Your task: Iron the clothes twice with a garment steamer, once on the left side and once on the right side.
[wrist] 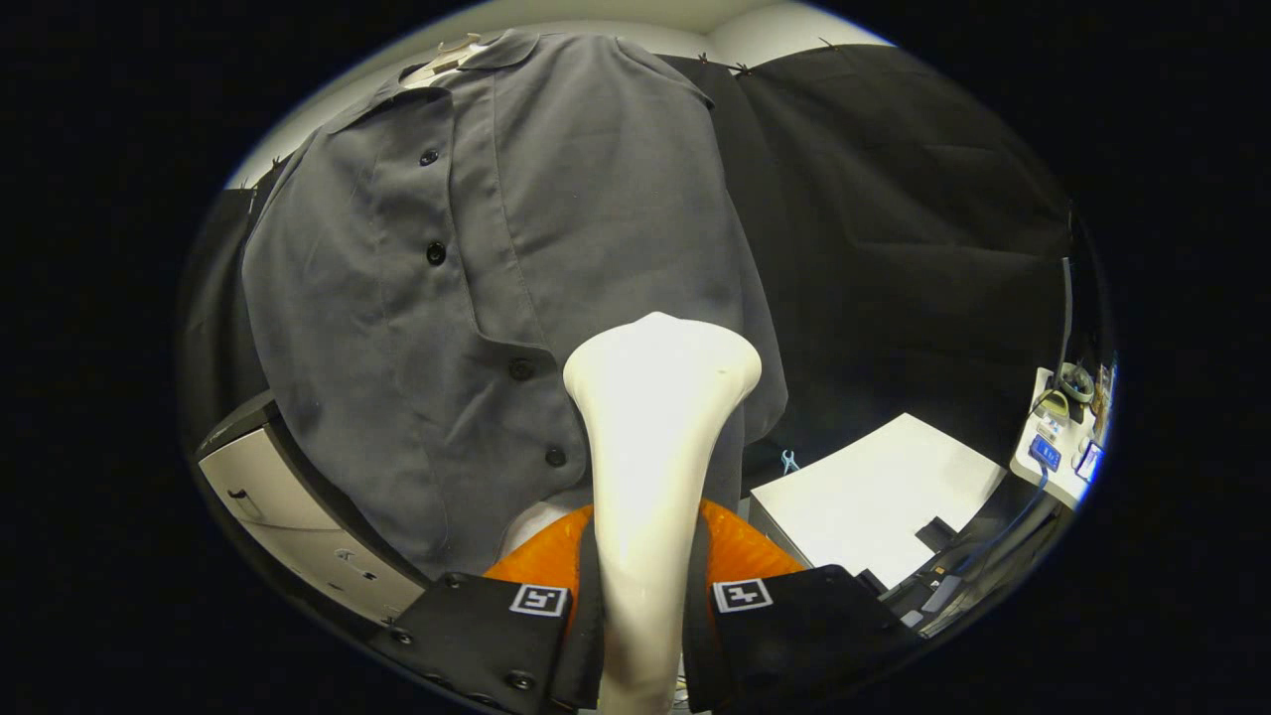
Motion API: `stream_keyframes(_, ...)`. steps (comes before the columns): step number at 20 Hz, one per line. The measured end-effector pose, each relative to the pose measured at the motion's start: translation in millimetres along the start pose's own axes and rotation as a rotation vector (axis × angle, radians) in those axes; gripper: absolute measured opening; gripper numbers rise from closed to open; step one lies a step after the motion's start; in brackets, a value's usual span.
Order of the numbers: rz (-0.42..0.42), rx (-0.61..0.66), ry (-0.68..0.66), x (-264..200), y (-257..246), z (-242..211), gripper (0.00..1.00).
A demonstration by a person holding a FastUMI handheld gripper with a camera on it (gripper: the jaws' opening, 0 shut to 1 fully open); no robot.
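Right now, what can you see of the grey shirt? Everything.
The grey button-front fabric shirt hangs upright on a pale hanger against the black cloth wall, collar at top. Its placket is closed, with five dark buttons showing. The cloth looks matte and lightly creased. The white plastic garment steamer, clamped in the hand-held gripper, has its flared head in front of the shirt's lower hem; contact unclear.

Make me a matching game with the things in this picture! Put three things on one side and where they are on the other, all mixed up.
Things:
1. steamer
2. grey shirt
3. white board

Places:
A. hanging on a hanger, just beyond the steamer's head
B. lying flat beside the shirt's lower edge
C. clamped between the gripper fingers

Pairs: 1-C, 2-A, 3-B
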State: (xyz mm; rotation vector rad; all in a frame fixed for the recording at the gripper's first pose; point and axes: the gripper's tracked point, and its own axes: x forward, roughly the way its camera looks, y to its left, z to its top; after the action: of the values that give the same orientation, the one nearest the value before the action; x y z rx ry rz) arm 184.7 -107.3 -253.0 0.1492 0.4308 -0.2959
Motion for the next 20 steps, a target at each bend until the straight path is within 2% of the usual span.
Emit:
stream_keyframes(5,0.014,-0.029,-0.041,-33,8,11,0.39)
stream_keyframes(10,0.034,-0.08,-0.104,-85,24,26,0.39)
stream_keyframes(12,0.067,-0.08,-0.13,-107,38,34,0.39)
stream_keyframes(20,0.144,-0.117,-0.256,-167,89,96,0.39)
